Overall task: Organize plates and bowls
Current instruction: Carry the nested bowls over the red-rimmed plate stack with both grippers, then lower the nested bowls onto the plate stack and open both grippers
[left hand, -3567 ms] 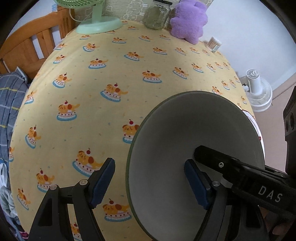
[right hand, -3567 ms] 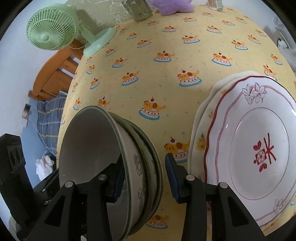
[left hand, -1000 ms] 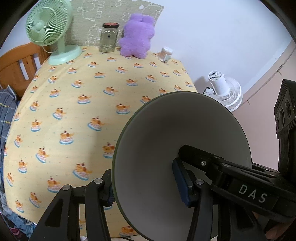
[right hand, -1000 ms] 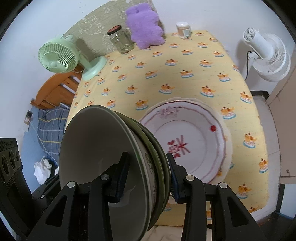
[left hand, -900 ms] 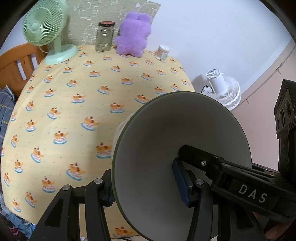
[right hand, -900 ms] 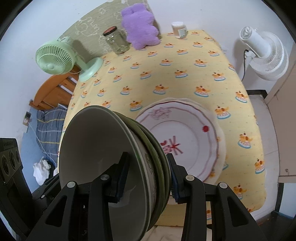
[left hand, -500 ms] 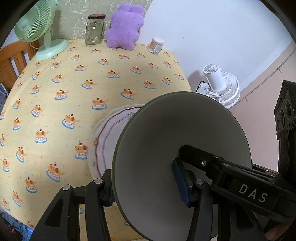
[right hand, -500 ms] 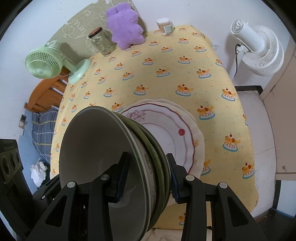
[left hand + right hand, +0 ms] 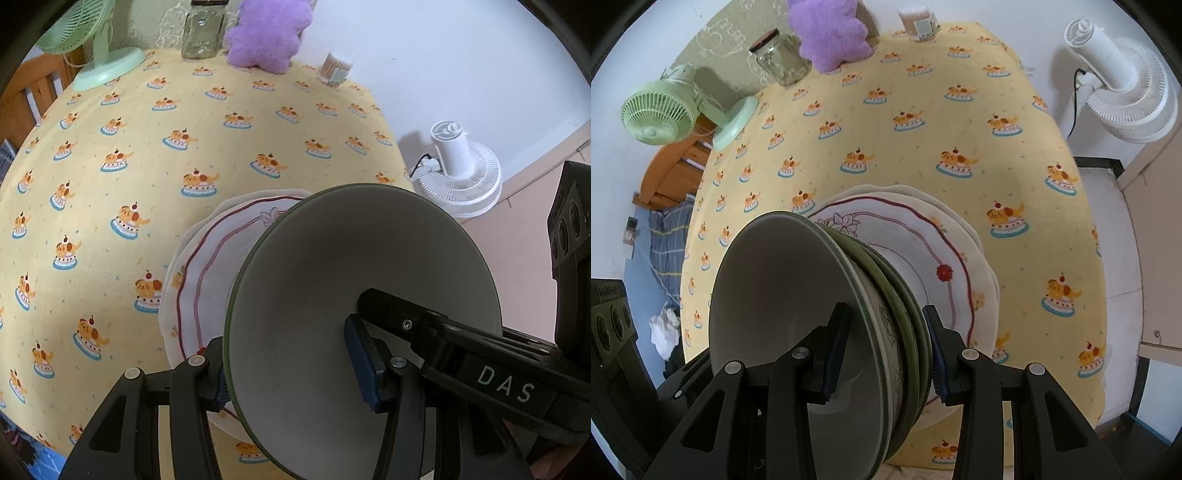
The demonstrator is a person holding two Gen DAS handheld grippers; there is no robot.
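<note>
Left wrist view showed the left tongs (image 9: 291,373) clamped on the rim of a stack of green-rimmed bowls (image 9: 354,295), held above the red-trimmed plates (image 9: 207,266) stacked on the yellow tabletop (image 9: 147,147). Right wrist view showed the right tongs (image 9: 884,354) clamped across the same bowls' nested rims, with the plates directly beneath.

plates (image 9: 956,258) on table (image 9: 923,155) – jar (image 9: 781,62), fan (image 9: 661,114) behind
</note>
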